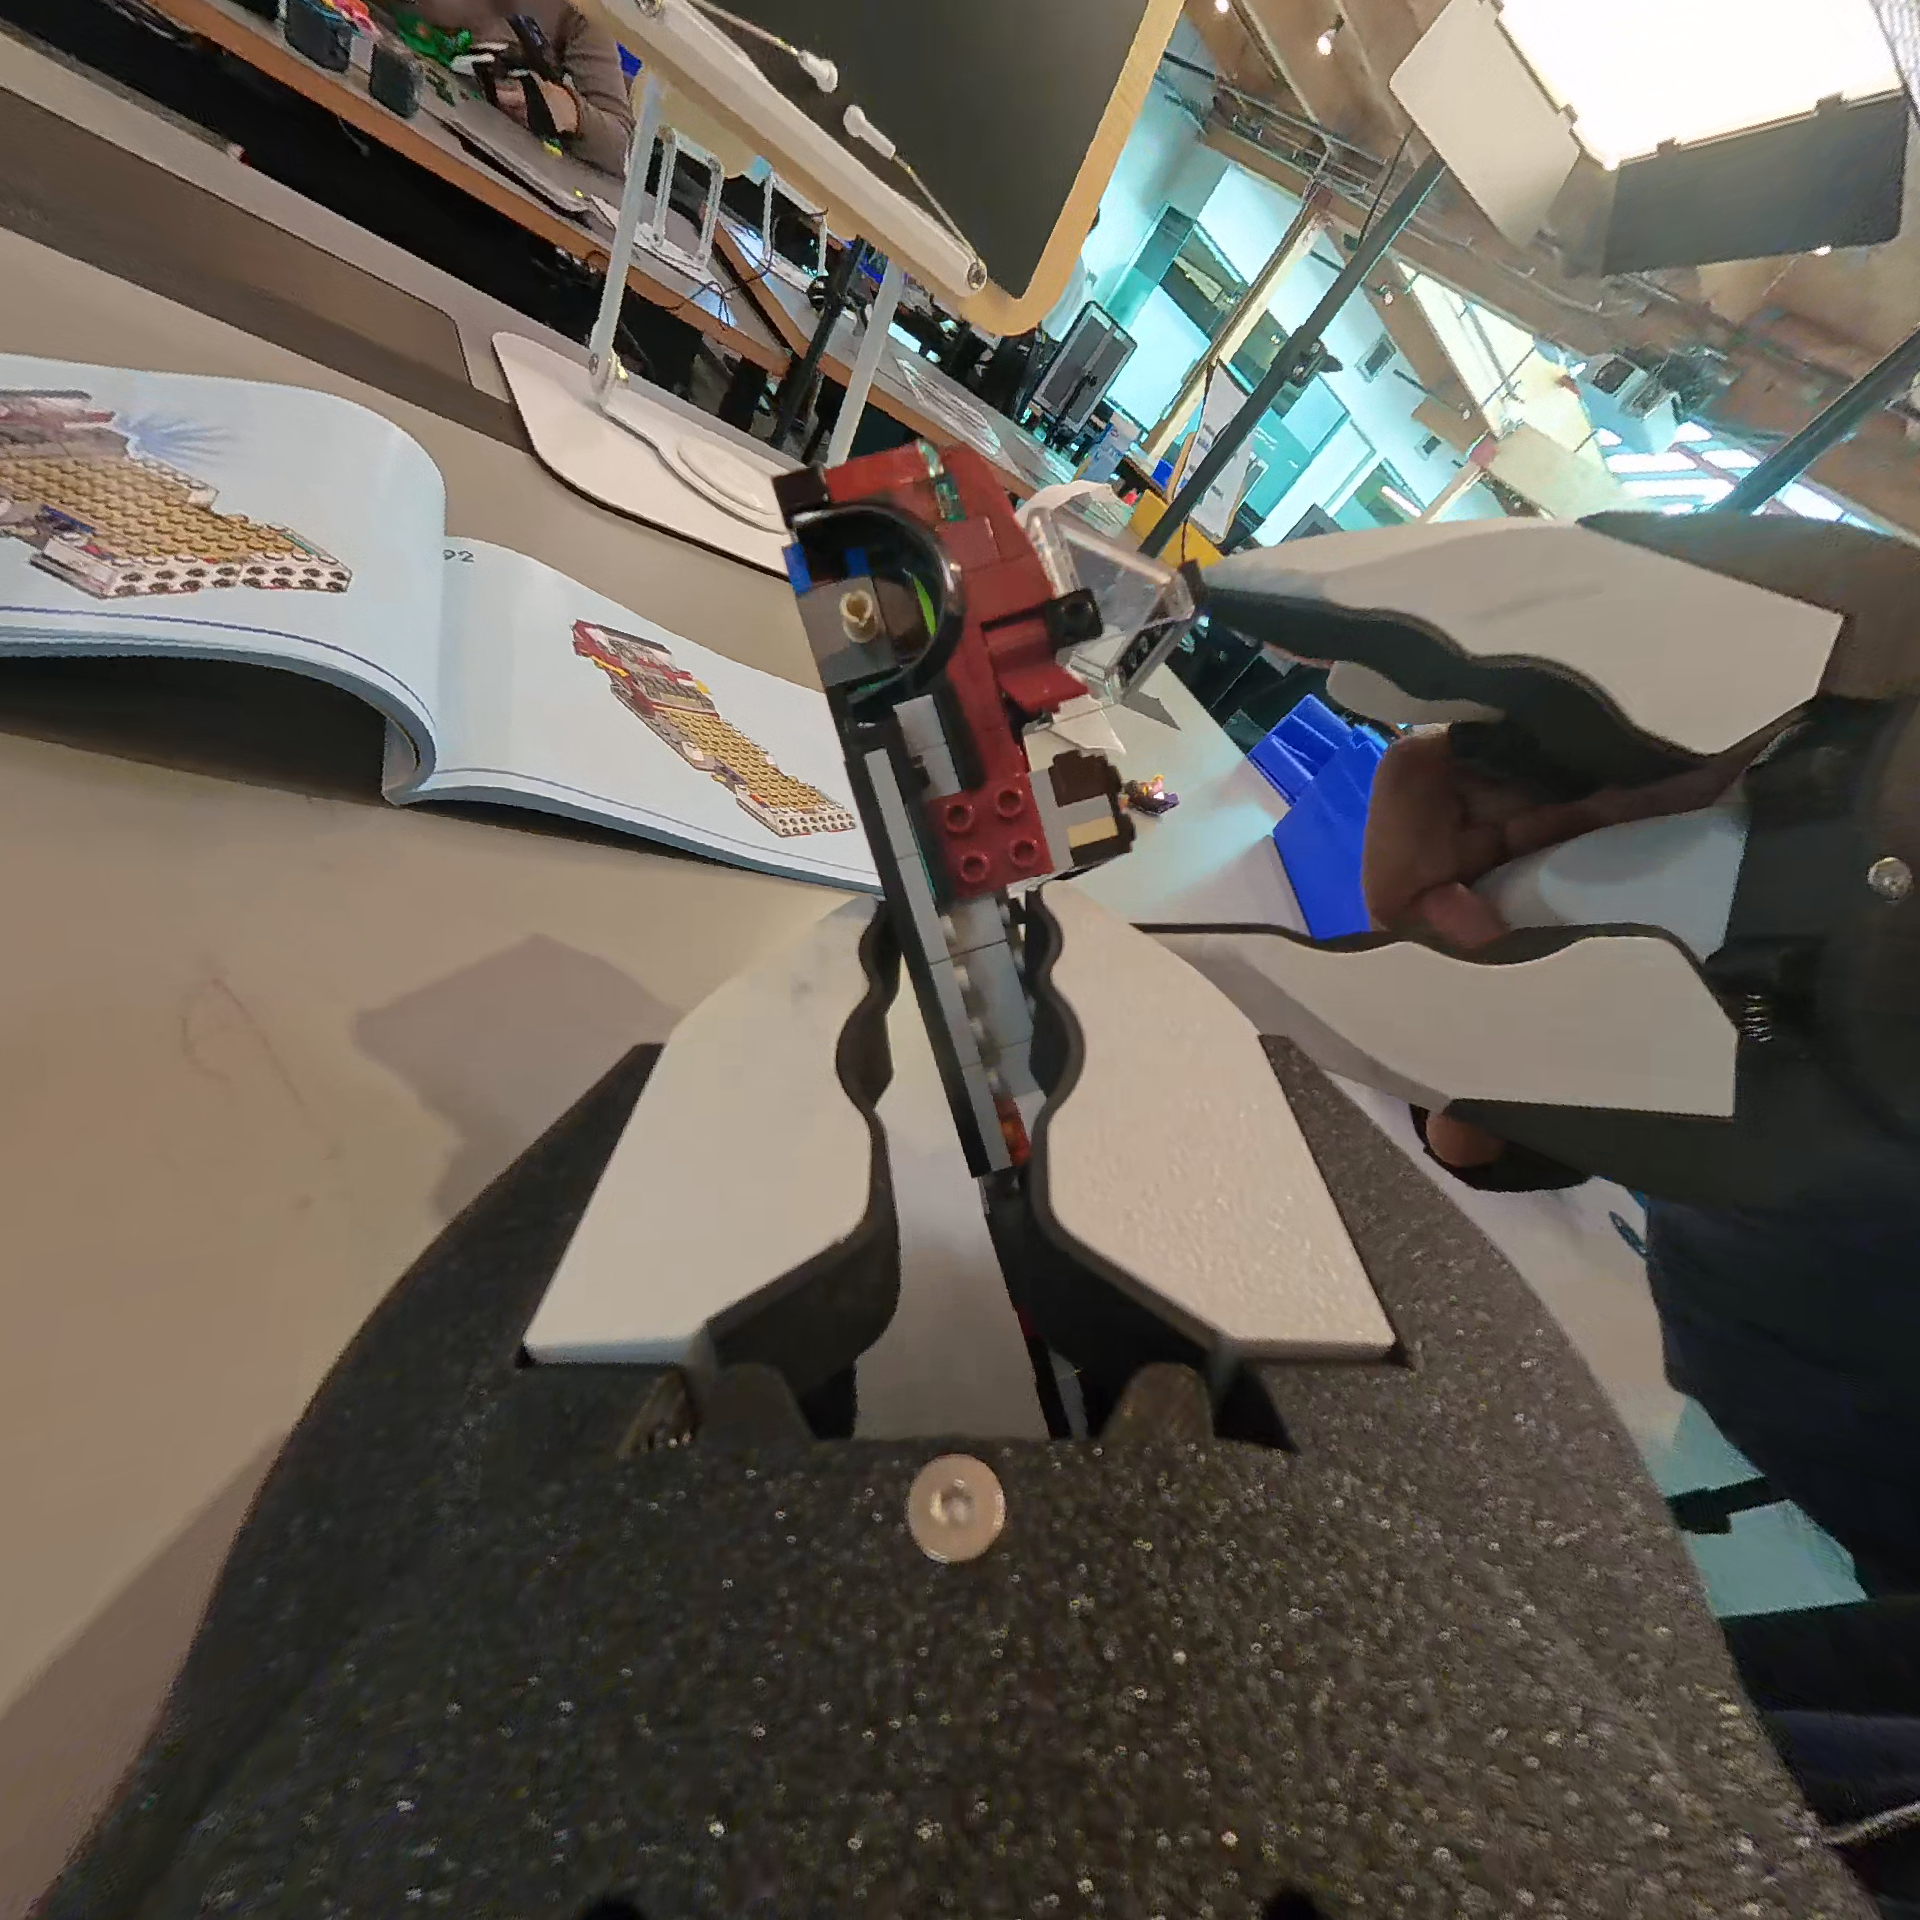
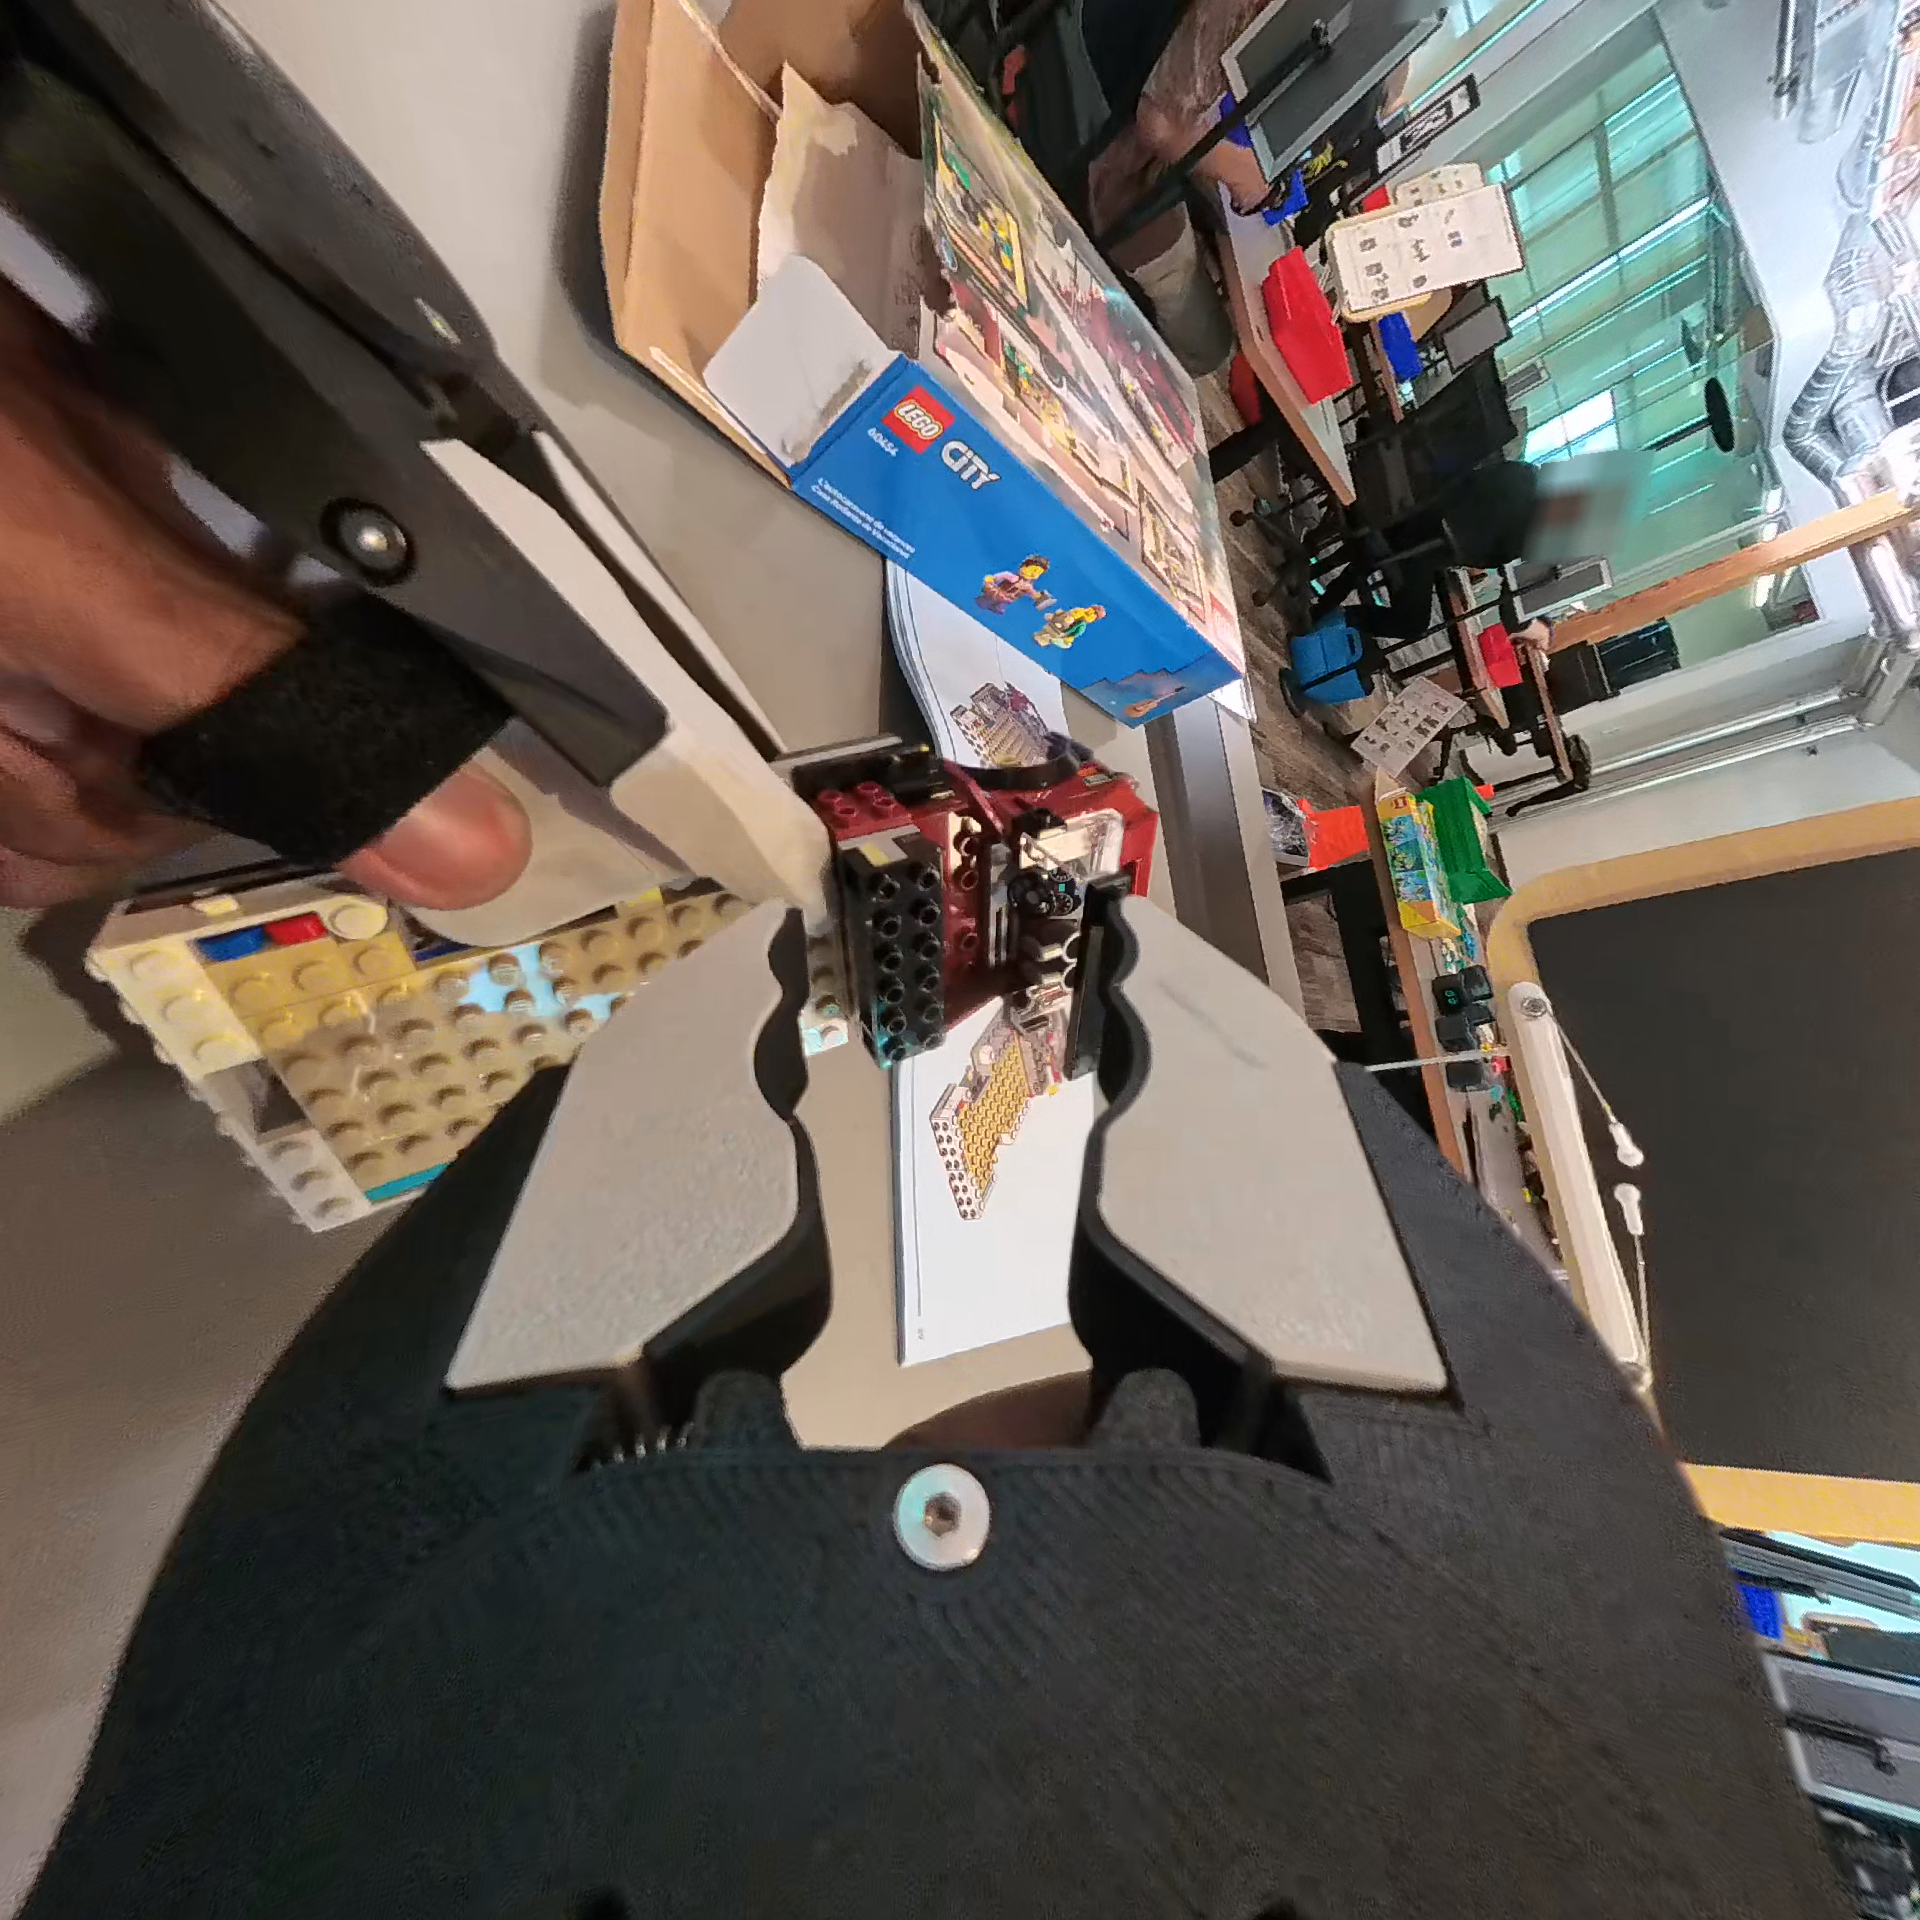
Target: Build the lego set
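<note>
My left gripper (image 1: 961, 925) is shut on a brick assembly (image 1: 935, 665) of dark red, grey and black bricks. It grips the grey lower strip and holds the assembly upright above the table. A clear windscreen piece (image 1: 1112, 592) sits at the assembly's top right. My right gripper (image 1: 1169, 753) comes in from the right, open, with its fingers either side of the assembly's end. In the right wrist view the assembly (image 2: 904, 935) stands between my right gripper's (image 2: 951, 914) spread fingertips. A thin black piece (image 2: 1086, 987) lies against the right pad. The left gripper's finger (image 2: 717, 810) shows at upper left.
An open instruction booklet (image 1: 312, 540) lies on the table under the assembly and also shows in the right wrist view (image 2: 987, 1195). A tan studded plate build (image 2: 395, 1039) lies to the left. A blue toy box (image 2: 997, 540) and brown paper bag (image 2: 707, 208) stand behind. A white lamp base (image 1: 623, 416) stands beyond the booklet.
</note>
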### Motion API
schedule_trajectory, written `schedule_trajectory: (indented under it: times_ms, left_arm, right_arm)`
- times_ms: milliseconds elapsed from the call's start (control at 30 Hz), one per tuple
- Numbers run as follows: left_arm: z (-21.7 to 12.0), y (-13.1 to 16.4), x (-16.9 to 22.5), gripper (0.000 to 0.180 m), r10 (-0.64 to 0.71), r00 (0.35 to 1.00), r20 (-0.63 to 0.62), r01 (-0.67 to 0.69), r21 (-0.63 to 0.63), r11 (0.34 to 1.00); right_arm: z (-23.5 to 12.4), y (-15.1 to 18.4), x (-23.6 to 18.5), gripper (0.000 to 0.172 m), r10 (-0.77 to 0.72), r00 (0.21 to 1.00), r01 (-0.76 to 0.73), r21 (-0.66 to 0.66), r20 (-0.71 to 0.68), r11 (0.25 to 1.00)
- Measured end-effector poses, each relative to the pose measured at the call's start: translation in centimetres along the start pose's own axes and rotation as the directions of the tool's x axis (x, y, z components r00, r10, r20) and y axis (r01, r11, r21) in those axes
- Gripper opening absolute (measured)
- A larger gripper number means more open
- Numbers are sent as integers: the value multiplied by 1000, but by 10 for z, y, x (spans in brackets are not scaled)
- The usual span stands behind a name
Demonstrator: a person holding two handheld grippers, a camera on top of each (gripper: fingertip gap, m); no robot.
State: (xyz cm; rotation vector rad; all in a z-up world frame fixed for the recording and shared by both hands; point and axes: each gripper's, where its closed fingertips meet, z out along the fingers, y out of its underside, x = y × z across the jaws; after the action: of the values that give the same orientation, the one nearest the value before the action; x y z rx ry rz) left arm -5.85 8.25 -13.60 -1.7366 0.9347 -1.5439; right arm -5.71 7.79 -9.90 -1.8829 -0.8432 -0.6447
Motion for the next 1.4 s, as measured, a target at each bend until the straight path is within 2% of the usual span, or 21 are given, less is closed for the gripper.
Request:
schedule_trajectory:
  times_ms: [500, 1400]
  left_arm:
    - [-1, -5, 1, 23, 84, 996, 26, -85, 3, 996]
    - [0, -1, 0, 23, 53, 998, 16, -53, -23, 998]
  right_arm:
    - [-1, -3, 3, 55, -37, 999, 37, -16, -5, 999]
    - [5, 3, 4, 53, -88, 996, 87, -43, -29, 995]
